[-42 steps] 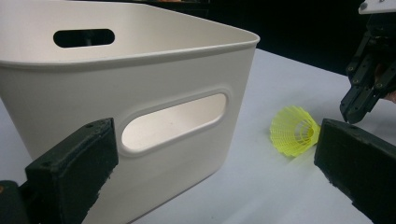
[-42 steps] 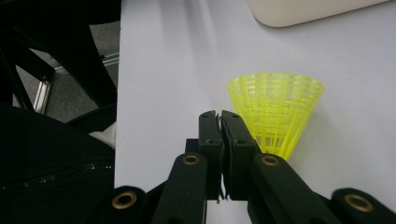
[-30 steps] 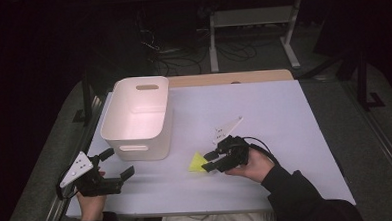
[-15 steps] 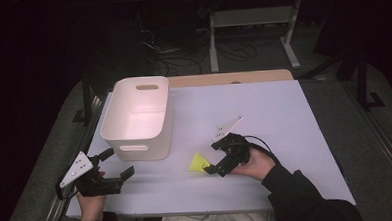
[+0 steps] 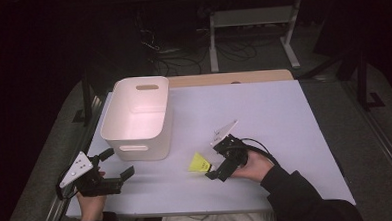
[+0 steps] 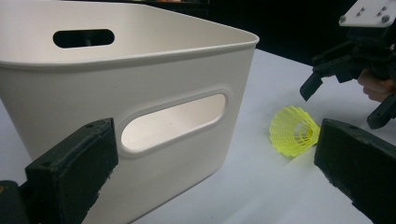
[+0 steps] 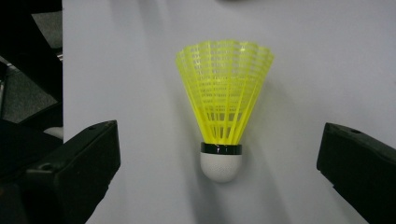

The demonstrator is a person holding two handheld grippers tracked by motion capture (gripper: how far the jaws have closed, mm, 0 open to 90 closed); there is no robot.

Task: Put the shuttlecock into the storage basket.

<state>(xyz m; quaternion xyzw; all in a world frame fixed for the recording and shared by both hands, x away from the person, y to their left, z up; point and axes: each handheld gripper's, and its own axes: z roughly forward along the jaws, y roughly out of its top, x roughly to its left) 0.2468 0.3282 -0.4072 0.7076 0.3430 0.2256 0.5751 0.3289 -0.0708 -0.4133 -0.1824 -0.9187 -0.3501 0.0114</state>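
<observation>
Currently we hold right gripper (image 5: 212, 166) just beside shuttlecock (image 5: 200, 163), jaws just opened wide, nothing clamped. Shuttlecock lies on table (image 5: 284, 116), near bin (image 5: 137, 118), cork toward gripper. Left gripper (image 5: 117, 164) jaws apart, empty, beside bin. Risk: jaw nudges light shuttlecock, it rolls; hard squeeze crushes skirt. No readable labels.

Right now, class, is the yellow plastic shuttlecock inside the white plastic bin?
No, the yellow plastic shuttlecock lies on the table beside the white plastic bin.
</observation>
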